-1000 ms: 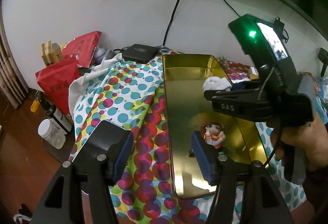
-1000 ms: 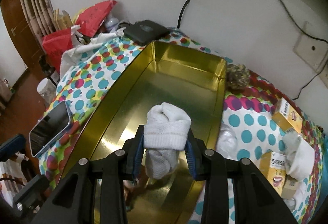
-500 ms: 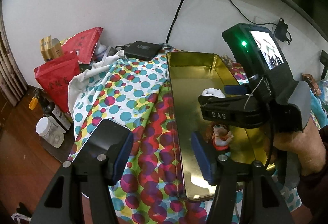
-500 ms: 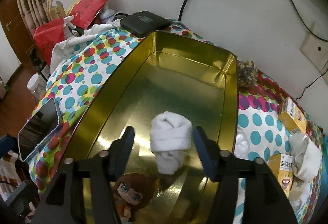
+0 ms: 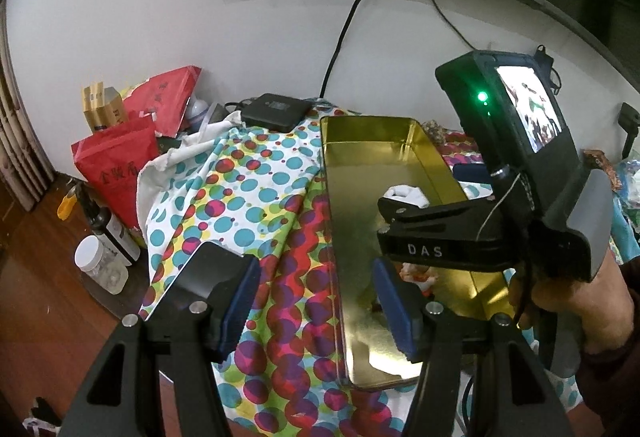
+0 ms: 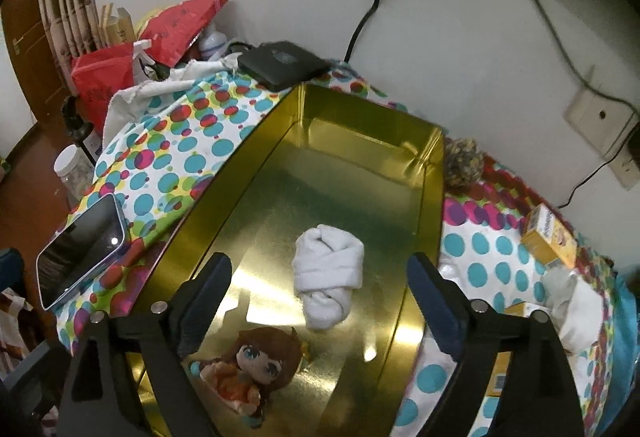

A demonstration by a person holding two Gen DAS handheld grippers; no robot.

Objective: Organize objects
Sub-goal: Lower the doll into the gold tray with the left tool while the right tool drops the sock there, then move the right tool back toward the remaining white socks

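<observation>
A long gold tin tray (image 6: 434,205) (image 5: 332,221) lies on the spotted cloth. A rolled white sock (image 6: 328,281) (image 5: 406,195) rests on the tray floor, free of the pads. A small doll (image 6: 250,369) with brown hair lies at the tray's near end. My right gripper (image 6: 320,297) hangs over the tray with its jaws opening wide, the sock lying loose between and beyond them. In the left wrist view the right gripper's black body hides most of the doll. My left gripper (image 5: 316,301) stands open above the cloth and the tray's left wall, holding nothing.
A phone (image 6: 80,253) lies on the cloth left of the tray. A black box (image 6: 280,65) sits behind the tray by the wall. Yellow cartons (image 6: 550,237) and a speckled ball (image 6: 462,161) lie to the right. Red bags (image 5: 116,165) and bottles (image 5: 108,233) crowd the left.
The right gripper's jaws spread apart and let go of the white sock, which now lies on the tray floor. The gripper drew back a little, bringing the doll into its view. The left gripper stayed put.
</observation>
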